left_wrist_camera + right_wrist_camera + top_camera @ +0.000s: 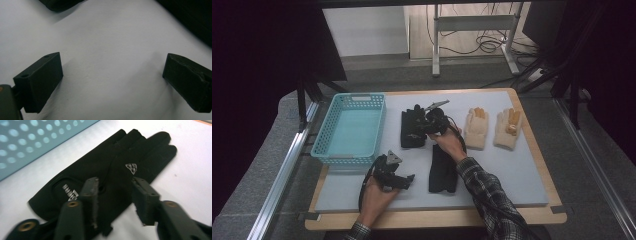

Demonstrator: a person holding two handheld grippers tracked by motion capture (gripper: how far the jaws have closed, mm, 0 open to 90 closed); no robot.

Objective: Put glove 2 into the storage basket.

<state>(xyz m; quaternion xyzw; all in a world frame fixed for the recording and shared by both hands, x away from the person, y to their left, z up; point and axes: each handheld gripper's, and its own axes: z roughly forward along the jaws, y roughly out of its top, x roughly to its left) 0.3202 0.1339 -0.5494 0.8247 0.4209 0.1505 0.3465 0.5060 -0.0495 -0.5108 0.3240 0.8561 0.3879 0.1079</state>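
Right gripper (113, 195) hovers over a flat black glove (110, 170) with white logos beside the teal basket (37, 142), jaws apart, nothing clamped.

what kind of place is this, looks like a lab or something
Probably a lab or test workspace: a padded table set with gloves and a blue basket, metal rails beside it, and loose cables on the floor behind.
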